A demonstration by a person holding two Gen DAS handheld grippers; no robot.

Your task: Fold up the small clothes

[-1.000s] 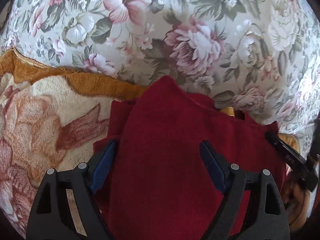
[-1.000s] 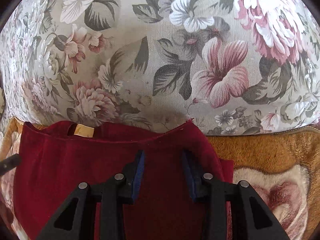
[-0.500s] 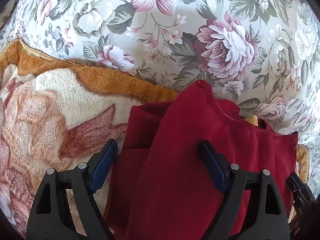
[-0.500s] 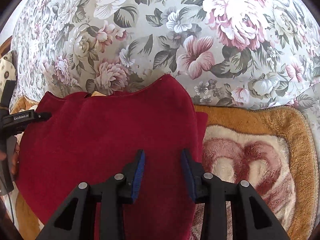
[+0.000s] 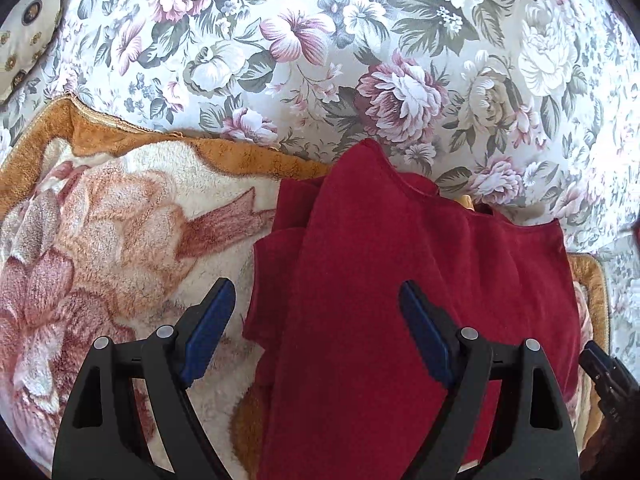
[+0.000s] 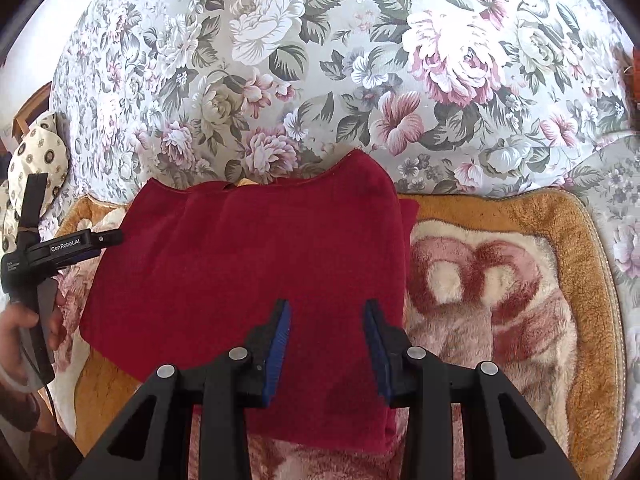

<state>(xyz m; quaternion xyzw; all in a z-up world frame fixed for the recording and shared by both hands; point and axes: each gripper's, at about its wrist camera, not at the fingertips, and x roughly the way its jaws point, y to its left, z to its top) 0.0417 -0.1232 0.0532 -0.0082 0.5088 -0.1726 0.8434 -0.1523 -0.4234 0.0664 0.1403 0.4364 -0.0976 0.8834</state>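
From your left wrist view, the dark red knitted garment (image 5: 420, 300) lies on the fleecy tan-and-cream blanket with a rose pattern (image 5: 120, 240), which is spread over the floral-print bed cover (image 5: 320, 60). Its left sleeve side is already turned in: a long folded flap runs down the middle of the cloth, with a bunched layer sticking out beneath it on the left. A yellow neck label (image 5: 466, 201) peeps out at the collar. Your left claw (image 5: 316, 332) is released, its blue pads well apart and hovering above the cloth, one pad over the blanket and one over the garment; nothing is pinched. The tip of the other tool shows at the lower right edge.

From your right wrist view, the same garment (image 6: 248, 264) reads as a fairly tidy rectangle, collar towards the bed cover (image 6: 360, 40), right edge folded in and lying straight along the blanket (image 6: 500, 280). Your right claw (image 6: 324, 340) is also released, pads parted about halfway and held above the lower right part of the cloth, gripping nothing. Your left hand (image 6: 24, 328) holds the other tool at the garment's left edge.

I judge the side folds as done on both edges, though the left one looks lumpy. What seems left to you is smoothing that bunch and bringing the hem up to the collar.
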